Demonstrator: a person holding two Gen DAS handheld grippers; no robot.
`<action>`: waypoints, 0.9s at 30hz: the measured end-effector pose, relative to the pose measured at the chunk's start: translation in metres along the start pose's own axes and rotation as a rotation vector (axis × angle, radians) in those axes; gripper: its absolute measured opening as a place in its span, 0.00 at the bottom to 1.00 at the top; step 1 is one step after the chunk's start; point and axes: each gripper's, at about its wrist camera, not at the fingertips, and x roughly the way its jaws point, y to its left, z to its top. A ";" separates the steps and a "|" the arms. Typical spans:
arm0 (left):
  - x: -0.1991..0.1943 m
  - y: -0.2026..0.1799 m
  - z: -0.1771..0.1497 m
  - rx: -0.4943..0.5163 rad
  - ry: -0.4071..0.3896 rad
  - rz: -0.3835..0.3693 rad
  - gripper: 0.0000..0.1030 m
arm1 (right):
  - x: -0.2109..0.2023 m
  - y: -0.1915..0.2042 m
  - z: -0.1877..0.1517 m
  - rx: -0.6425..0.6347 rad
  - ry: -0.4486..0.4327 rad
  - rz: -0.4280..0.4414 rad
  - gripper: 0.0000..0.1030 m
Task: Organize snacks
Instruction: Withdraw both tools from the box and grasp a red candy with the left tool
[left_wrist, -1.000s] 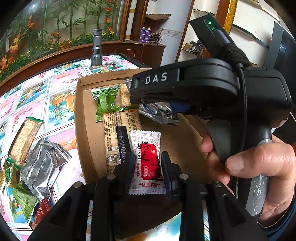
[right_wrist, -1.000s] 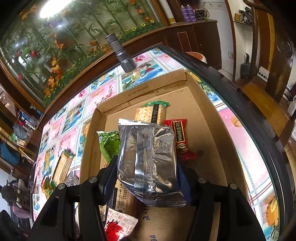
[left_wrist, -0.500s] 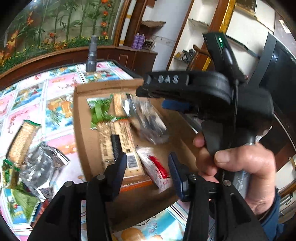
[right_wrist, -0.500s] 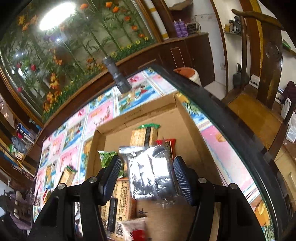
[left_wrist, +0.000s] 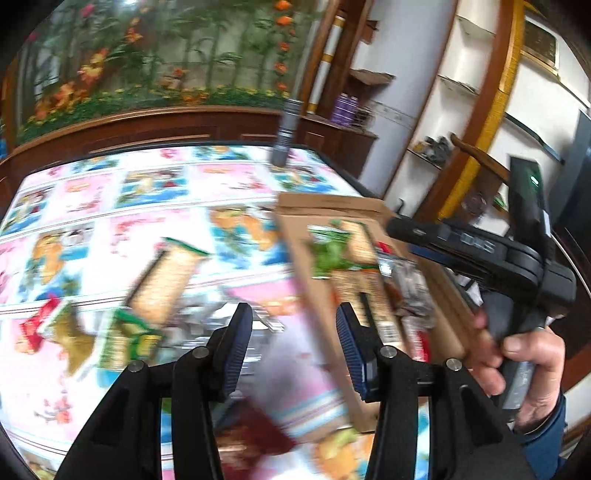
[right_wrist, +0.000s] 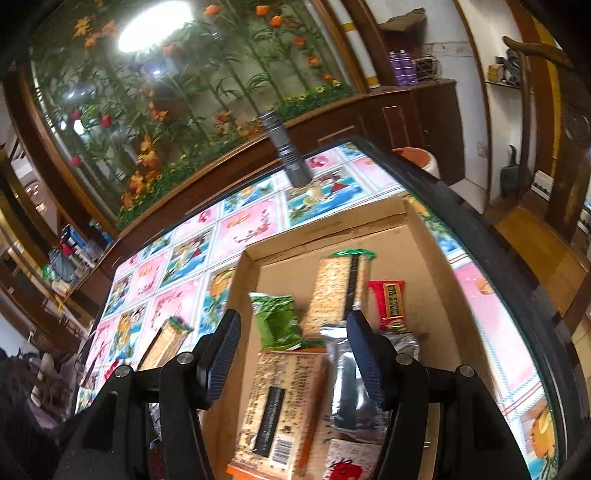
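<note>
Now that both packets are lying released inside the cardboard box (right_wrist: 424, 236), both grippers' jaws are standing apart and empty, the left gripper (left_wrist: 293, 343) swinging toward loose snacks (left_wrist: 166, 273) outside.

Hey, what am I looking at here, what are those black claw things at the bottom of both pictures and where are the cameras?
No robot here: a person holds a handheld tool in each hand, and each carries a fisheye camera looking along its two fingers. One picture comes from the left tool, the other from the right tool. The left view also shows the right tool from the side, gripped by the person's hand.

On the patterned table sits a cardboard box holding snacks: a green packet, cracker packs, a red packet and a silver foil packet. More snacks, including another cracker pack, lie loose on the table beside the box. A grey flashlight stands behind it.

Both tools are open and hold nothing.
</note>
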 end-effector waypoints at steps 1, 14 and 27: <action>-0.005 0.010 -0.001 -0.010 -0.003 0.019 0.45 | 0.001 0.003 -0.001 -0.007 0.004 0.015 0.62; -0.045 0.192 -0.002 -0.305 -0.026 0.323 0.53 | 0.009 0.028 -0.015 -0.068 0.042 0.097 0.63; -0.018 0.203 -0.014 -0.231 0.101 0.405 0.41 | 0.010 0.039 -0.021 -0.114 0.053 0.106 0.63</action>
